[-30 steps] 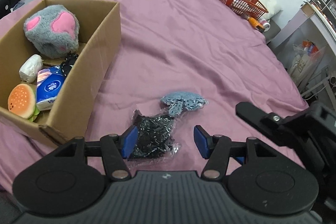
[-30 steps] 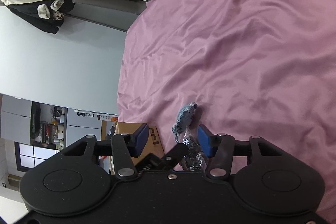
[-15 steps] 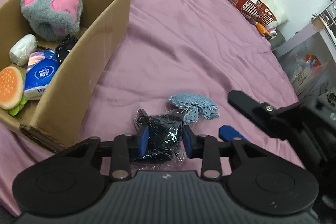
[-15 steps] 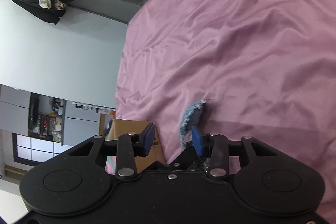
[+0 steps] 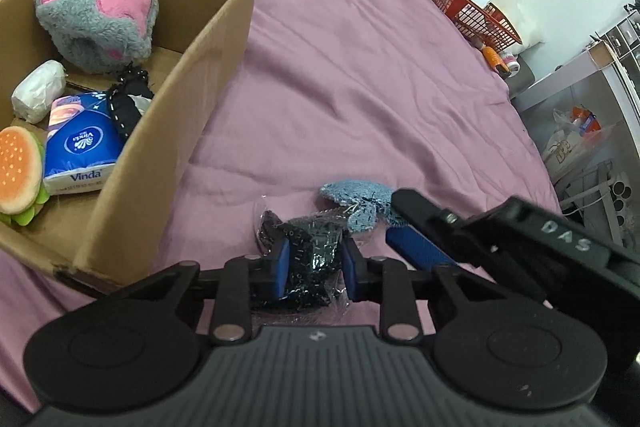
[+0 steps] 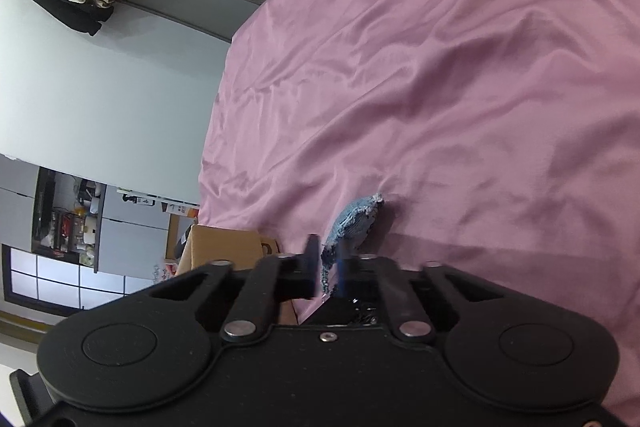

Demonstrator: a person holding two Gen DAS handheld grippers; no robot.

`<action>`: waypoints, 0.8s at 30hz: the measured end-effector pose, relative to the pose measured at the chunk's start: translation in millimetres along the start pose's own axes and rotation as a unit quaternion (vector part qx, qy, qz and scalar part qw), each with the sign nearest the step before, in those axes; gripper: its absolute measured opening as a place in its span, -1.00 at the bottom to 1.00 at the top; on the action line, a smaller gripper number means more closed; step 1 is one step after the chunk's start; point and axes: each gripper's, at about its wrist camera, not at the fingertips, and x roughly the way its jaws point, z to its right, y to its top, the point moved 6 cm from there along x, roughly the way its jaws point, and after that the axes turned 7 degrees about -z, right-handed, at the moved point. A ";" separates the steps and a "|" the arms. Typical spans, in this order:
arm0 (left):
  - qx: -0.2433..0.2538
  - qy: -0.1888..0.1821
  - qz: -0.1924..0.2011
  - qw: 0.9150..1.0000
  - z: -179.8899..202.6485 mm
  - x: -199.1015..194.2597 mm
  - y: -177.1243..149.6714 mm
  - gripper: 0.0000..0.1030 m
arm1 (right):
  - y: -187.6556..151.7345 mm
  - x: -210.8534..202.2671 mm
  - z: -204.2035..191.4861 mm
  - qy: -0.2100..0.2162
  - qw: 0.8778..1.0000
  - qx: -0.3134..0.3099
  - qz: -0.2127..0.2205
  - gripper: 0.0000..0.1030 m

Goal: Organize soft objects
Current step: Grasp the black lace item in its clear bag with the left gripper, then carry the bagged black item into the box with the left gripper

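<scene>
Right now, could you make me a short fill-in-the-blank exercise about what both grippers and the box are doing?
1. The left gripper is shut on the ____ sequined pouch.
2. The right gripper pinches the light ____ knitted piece.
3. The grey plush toy lies inside the brown ____ box.

Missing words: black; blue; cardboard

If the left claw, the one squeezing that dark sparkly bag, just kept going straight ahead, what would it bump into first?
Probably the blue knitted piece, lying just beyond the dark bagged item that the left gripper clamps. Past it, only purple bedsheet shows. Depth is hard to judge.
</scene>
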 end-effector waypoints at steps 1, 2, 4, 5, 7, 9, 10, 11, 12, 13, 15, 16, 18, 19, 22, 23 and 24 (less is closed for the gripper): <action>0.001 0.001 0.001 1.000 0.3 -0.7 0.1 -0.51 | 0.0 -2.2 -1.0 -0.003 1.000 -0.004 0.003 -0.95; 0.002 0.002 0.002 1.000 1.2 -1.0 0.5 -0.52 | -0.3 -4.7 -2.6 -0.002 1.000 -0.009 0.007 -0.95; 0.000 0.001 0.009 1.000 0.9 -5.4 1.1 -0.56 | -0.6 -10.7 -7.3 0.007 1.000 -0.016 0.011 -0.96; 0.000 0.000 0.013 1.000 0.7 -8.6 1.5 -0.56 | -0.4 -13.9 -9.5 0.012 1.000 -0.019 0.015 -0.96; 0.003 0.000 0.021 1.000 2.7 -15.1 3.2 -0.56 | 0.9 -20.6 -12.9 0.019 0.999 -0.022 0.023 -0.96; 0.005 -0.001 0.026 1.000 4.4 -21.6 4.5 -0.57 | 2.5 -27.7 -15.3 0.029 0.999 -0.022 0.032 -0.96; 0.008 -0.002 0.030 1.000 5.5 -25.8 5.4 -0.57 | 3.5 -31.1 -16.3 0.032 0.999 -0.022 0.036 -0.96; 0.010 -0.002 0.035 0.999 6.4 -30.6 6.1 -0.57 | 4.4 -34.1 -17.3 0.036 0.998 -0.022 0.040 -0.96; 0.012 -0.002 0.042 0.999 7.9 -36.2 7.2 -0.57 | 4.9 -36.9 -18.3 0.041 0.998 -0.021 0.044 -0.96; 0.014 -0.003 0.047 0.999 9.3 -40.8 8.4 -0.57 | 5.6 -39.3 -19.1 0.046 0.998 -0.022 0.046 -0.96; 0.019 -0.005 0.057 0.998 12.4 -52.1 10.6 -0.57 | 6.9 -43.9 -21.5 0.054 0.997 -0.022 0.051 -0.96; 0.022 -0.006 0.062 0.998 13.7 -57.2 11.0 -0.57 | 7.5 -44.7 -23.6 0.059 0.997 -0.023 0.054 -0.96; 0.030 -0.009 0.074 0.997 17.4 -68.9 13.2 -0.57 | 7.9 -49.0 -28.0 0.068 0.996 -0.027 0.059 -0.96; 0.032 -0.010 0.079 0.996 18.5 -73.9 14.0 -0.57 | 8.2 -50.3 -31.1 0.073 0.995 -0.029 0.061 -0.96; 0.037 -0.013 0.090 0.995 21.6 -88.5 15.9 -0.57 | 6.9 -55.6 -38.6 0.084 0.994 -0.039 0.065 -0.96; 0.040 -0.014 0.094 0.995 22.5 -93.1 16.0 -0.57 | 6.4 -57.4 -40.4 0.087 0.993 -0.043 0.067 -0.96; 0.044 -0.014 0.097 0.994 23.4 -97.3 16.6 -0.57 | 6.0 -58.9 -42.3 0.090 0.993 -0.045 0.068 -0.96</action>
